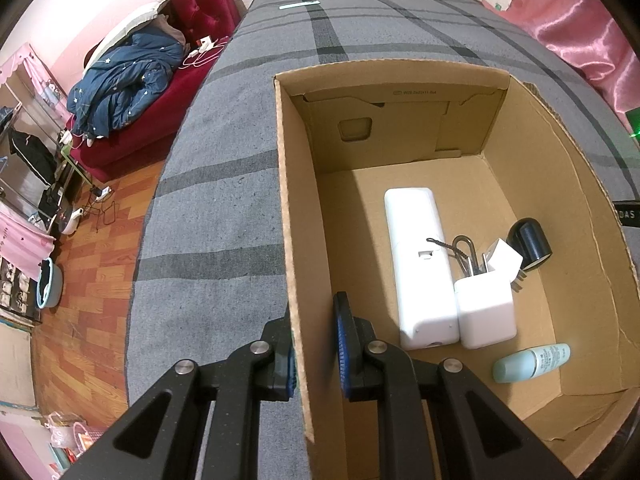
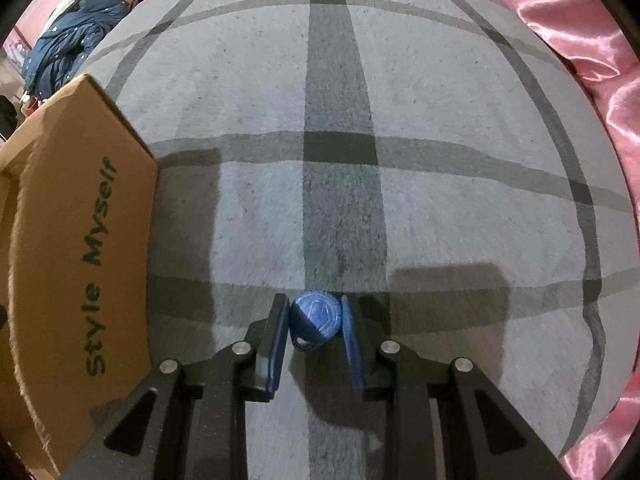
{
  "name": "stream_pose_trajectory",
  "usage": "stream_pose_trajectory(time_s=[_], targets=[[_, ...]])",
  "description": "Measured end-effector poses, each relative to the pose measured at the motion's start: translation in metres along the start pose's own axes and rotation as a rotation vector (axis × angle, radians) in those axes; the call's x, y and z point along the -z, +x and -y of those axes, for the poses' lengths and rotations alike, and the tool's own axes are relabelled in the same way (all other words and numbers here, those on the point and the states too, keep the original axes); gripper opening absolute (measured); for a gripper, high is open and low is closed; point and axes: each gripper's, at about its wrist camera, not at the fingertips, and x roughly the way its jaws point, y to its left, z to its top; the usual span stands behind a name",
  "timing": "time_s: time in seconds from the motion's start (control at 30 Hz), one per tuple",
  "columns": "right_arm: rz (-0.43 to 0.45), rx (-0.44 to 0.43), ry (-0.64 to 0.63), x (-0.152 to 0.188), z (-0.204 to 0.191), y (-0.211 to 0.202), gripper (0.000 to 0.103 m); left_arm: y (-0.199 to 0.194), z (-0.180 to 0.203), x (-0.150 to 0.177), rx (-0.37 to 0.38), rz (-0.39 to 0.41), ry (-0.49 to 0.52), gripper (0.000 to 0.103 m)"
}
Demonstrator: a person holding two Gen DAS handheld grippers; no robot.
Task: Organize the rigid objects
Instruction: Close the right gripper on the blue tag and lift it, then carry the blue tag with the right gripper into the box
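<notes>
In the left wrist view my left gripper (image 1: 316, 320) straddles the left wall of an open cardboard box (image 1: 294, 216), one finger outside and one inside, shut on the wall. Inside lie a long white device (image 1: 418, 264), a white charger block (image 1: 486, 310), a padlock with keys (image 1: 466, 254), a black cylinder (image 1: 530, 242) and a pale green bottle (image 1: 530, 362). In the right wrist view my right gripper (image 2: 315, 320) is shut on a round blue key fob (image 2: 316, 318) just above the grey plaid blanket (image 2: 440, 208).
The box's outer wall, printed "Style Myself" (image 2: 96, 272), stands left of my right gripper. Pink satin fabric (image 2: 592, 60) runs along the blanket's right edge. A red sofa with a blue jacket (image 1: 128, 84) and wooden floor (image 1: 92, 280) lie to the left.
</notes>
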Motion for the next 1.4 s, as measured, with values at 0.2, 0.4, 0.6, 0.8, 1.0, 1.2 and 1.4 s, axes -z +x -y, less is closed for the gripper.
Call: stream_pose_trajectory(time_s=[0.2,0.4,0.6,0.8,1.0,1.2,1.4], targets=[[0.006,0.001,-0.003,0.01,-0.008,-0.017,0.028,-0.001,0.002,0.001,-0.008,0.002,0.005,0.016],[0.021,0.005,-0.012,0.022,-0.009,-0.033,0.028,0.0,0.002,0.001,-0.01,-0.001,0.009,0.016],[0.033,0.007,-0.017,0.024,-0.018,-0.048,0.028,0.0,0.003,-0.001,-0.012,-0.004,0.013,0.016],[0.047,0.008,-0.029,0.026,-0.027,-0.069,0.028,0.001,0.003,-0.001,-0.013,-0.006,0.015,0.016],[0.067,0.004,-0.041,0.028,-0.036,-0.088,0.028,0.0,0.003,-0.001,-0.013,-0.007,0.013,0.016],[0.088,0.0,-0.06,0.028,-0.048,-0.106,0.028,0.001,0.001,-0.002,-0.009,-0.008,0.011,0.016],[0.104,-0.005,-0.085,0.028,-0.062,-0.12,0.028,0.0,0.0,-0.002,-0.006,-0.007,0.009,0.016]])
